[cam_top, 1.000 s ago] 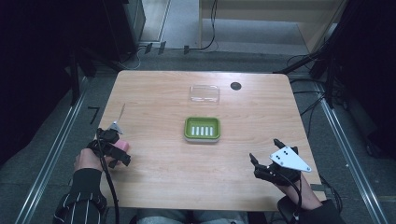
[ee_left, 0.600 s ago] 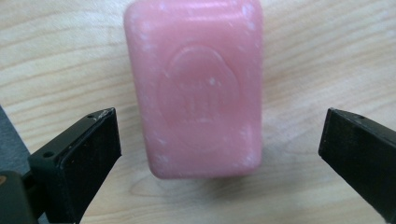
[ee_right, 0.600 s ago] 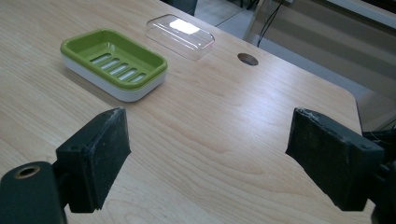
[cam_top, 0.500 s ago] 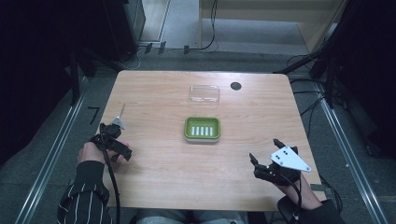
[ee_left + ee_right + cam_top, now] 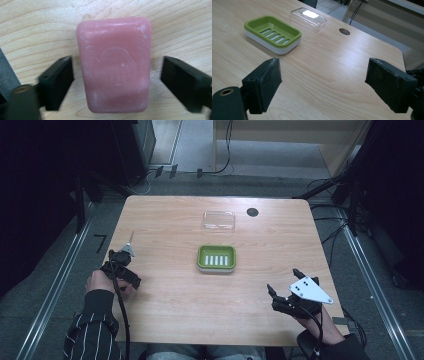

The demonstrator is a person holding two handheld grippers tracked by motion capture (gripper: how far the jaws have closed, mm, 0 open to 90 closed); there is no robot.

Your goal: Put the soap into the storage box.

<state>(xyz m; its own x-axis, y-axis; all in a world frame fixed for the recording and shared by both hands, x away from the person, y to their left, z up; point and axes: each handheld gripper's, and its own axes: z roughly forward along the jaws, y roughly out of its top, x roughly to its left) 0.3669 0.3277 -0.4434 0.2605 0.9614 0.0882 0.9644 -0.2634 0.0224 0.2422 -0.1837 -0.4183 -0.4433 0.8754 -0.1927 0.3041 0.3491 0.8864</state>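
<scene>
- Pink soap bar lies flat on the wooden desk near its left edge, seen lengthwise between the jaws in the left gripper view.
- My left gripper has its jaws spread, one on each long side of the bar; the left one sits just beside the soap, and a gap shows on the right. Neither looks to be pressing yet.
- In the high view the left gripper is over the left edge of the desk, with my hand behind it.
- My right gripper hangs near the front right corner, jaws spread wide on nothing, well apart from everything else.
- Green soap dish sits about mid-desk, its slotted tray bare; the clear lid lies beyond it toward the far edge, beside a round cable hole.
- I judge the step in hand to be the grasp on the soap, before any lift.
- Next I'd centre the bar between the jaws, then close squarely across its long sides; soap is slick, so a skewed pinch could squirt it out.
- After that comes a level carry toward the centre and a gentle set-down in the dish.
</scene>
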